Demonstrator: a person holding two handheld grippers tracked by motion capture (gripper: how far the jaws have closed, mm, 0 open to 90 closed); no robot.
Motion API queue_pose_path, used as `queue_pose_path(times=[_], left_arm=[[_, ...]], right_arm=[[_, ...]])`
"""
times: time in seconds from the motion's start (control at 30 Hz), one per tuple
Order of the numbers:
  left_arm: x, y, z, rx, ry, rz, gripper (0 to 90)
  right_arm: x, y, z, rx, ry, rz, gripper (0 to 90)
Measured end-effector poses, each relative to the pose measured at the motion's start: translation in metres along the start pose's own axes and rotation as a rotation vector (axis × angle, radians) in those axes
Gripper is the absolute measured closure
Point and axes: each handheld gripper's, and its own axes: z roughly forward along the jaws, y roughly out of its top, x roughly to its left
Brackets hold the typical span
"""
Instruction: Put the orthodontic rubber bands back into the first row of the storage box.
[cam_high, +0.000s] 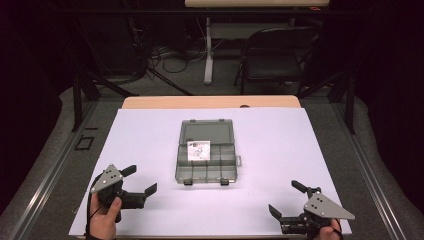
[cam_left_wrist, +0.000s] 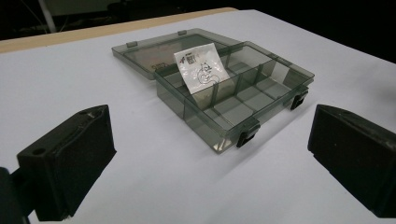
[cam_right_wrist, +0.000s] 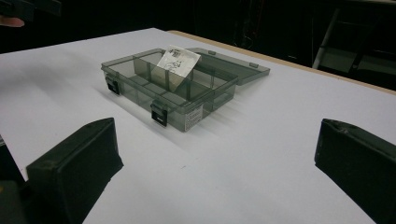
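High view first — smoky grey clear plastic compartment box (cam_high: 206, 159) sits mid-table, lid flat open, small white printed packet (cam_high: 198, 150) leaning in it; left gripper (cam_high: 140, 184) and right gripper (cam_high: 283, 200) wait well apart from it. Left gripper view: jaws wide, empty. Right gripper view: same — I'd guess reaching for the packet comes next.
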Motion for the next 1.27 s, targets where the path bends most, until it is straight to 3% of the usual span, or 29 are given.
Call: queue_pose_path(times=[0.3,1.27], left_arm=[[-0.0019,-0.0043,0.0067,0.022,0.0,0.029,0.6],[0.0023,-0.0072,0.0095,0.031,0.019,0.023,0.7]], right_arm=[[-0.0003,-0.0001,0.0,0.003,0.003,-0.001,0.0],[-0.0008,-0.0008,0.0012,0.006,0.008,0.004,0.0]])
